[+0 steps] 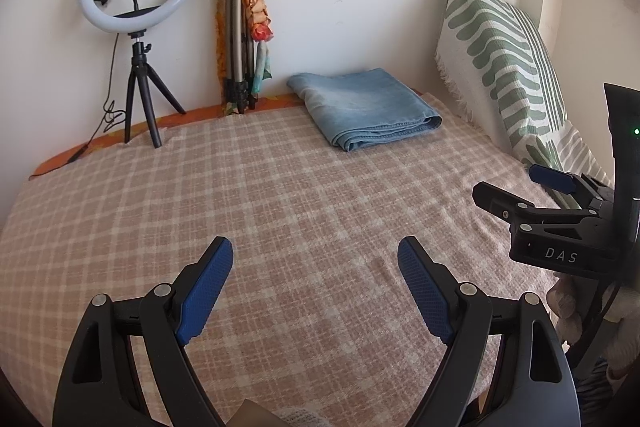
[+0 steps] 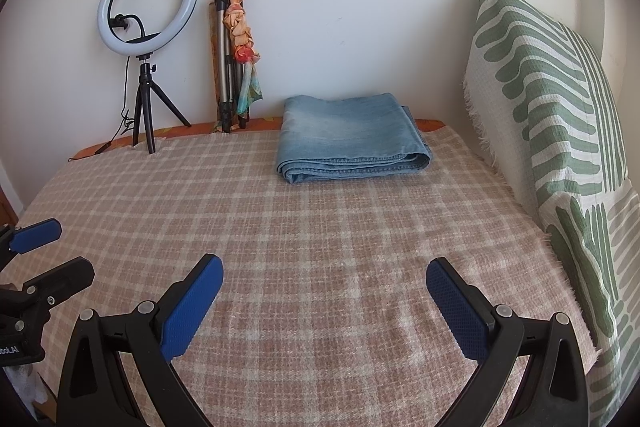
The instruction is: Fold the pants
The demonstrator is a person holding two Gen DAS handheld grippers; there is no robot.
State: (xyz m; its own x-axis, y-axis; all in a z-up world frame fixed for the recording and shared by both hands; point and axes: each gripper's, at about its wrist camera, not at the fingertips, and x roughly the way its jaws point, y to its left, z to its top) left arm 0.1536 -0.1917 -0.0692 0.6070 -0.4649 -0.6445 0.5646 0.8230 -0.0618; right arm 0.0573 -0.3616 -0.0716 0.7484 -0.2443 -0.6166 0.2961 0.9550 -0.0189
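Jeans look done: folded into a neat stack at the far end of the bed by the wall, out of the way. Left gripper and right gripper hover nearer, well apart from them, jaws spread wide, holding nothing.

The folded blue denim pants lie on the pink-and-cream checked blanket that covers the bed, at its far side near the white wall. To their left, a folded silver tripod with an orange patterned scarf tied round it leans against the wall, and further left a white ring light on a small black tripod stands at the blanket's far edge. To the right of the pants, a green-and-white leaf-patterned pillow stands propped along the bed's right side. The left claw and the right claw hover side by side above the near part of the blanket, well apart from the pants, both with jaws spread.
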